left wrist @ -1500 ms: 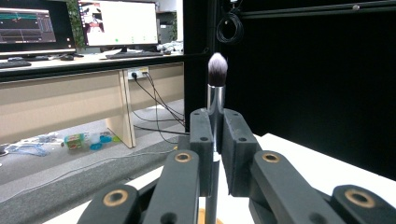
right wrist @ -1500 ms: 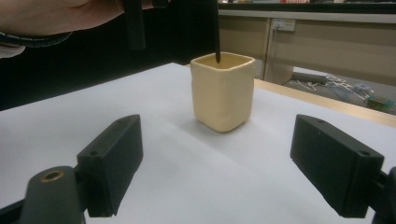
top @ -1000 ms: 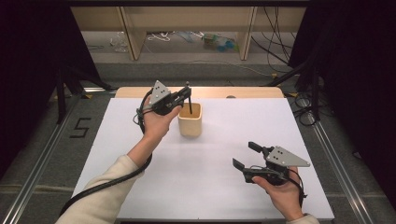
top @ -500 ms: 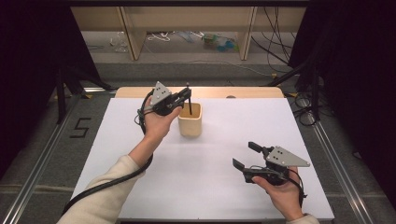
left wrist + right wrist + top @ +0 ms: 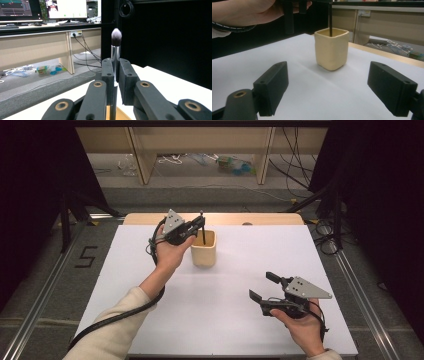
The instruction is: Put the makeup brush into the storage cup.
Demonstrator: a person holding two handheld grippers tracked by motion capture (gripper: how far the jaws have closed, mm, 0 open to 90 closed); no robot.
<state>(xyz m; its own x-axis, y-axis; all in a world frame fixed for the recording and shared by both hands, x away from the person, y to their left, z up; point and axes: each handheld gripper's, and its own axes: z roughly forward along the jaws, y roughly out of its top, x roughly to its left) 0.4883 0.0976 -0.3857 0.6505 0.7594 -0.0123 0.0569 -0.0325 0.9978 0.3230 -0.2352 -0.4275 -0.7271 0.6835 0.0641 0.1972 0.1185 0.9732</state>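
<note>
Above the cream cup (image 5: 204,249) at upper centre, left gripper (image 5: 199,223) stays clenched on the makeup brush (image 5: 116,48), handle barely lower inside; insertion continues, right gripper (image 5: 264,287) released.

Cup (image 5: 204,251) sits on the table (image 5: 125,285) around twelve o'clock from centre. Brush (image 5: 202,227) stands upright in it, handle end down inside. Left gripper (image 5: 196,225) at the cup's ten o'clock; right gripper (image 5: 264,286) well apart at five o'clock.
</note>
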